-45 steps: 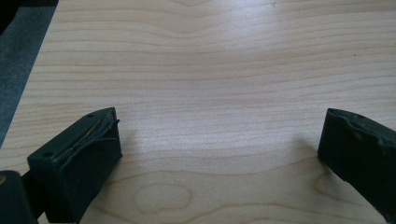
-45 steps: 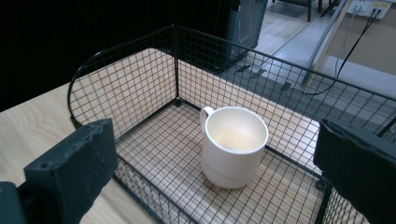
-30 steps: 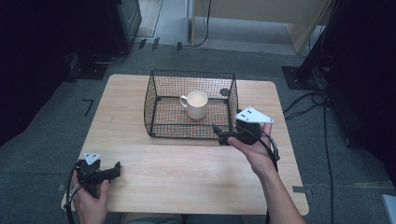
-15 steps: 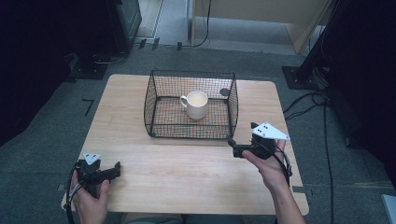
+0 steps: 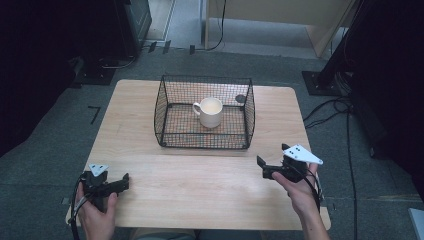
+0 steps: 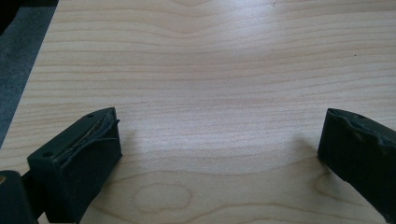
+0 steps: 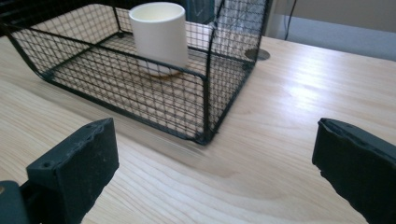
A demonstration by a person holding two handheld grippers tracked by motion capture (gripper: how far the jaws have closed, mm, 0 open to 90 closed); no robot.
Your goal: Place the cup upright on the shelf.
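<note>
A black wire basket [image 5: 204, 112] sits on my wooden table [image 5: 200, 180], toward twelve o'clock from the table's middle. One thing stands in it: a cream mug [image 5: 210, 112], upright on the basket floor, a little toward two o'clock from the basket's centre, its handle pointing to nine o'clock. Looking down into it, I cannot tell whether it holds anything.

My right gripper [image 5: 265, 167] is over the table at about four o'clock, just short of the basket's near right corner and apart from it, jaws spread wide with nothing between them. In its own view the mug [image 7: 159, 37] shows through the mesh, its handle hidden, and the basket's far side is cut off at the top.

My left gripper [image 5: 122, 183] rests at about eight o'clock near the table's front edge, well apart from the basket, jaws also wide and empty over bare wood. A small dark round spot [image 5: 240, 99] lies on the table behind the basket; I cannot make out what it is.
</note>
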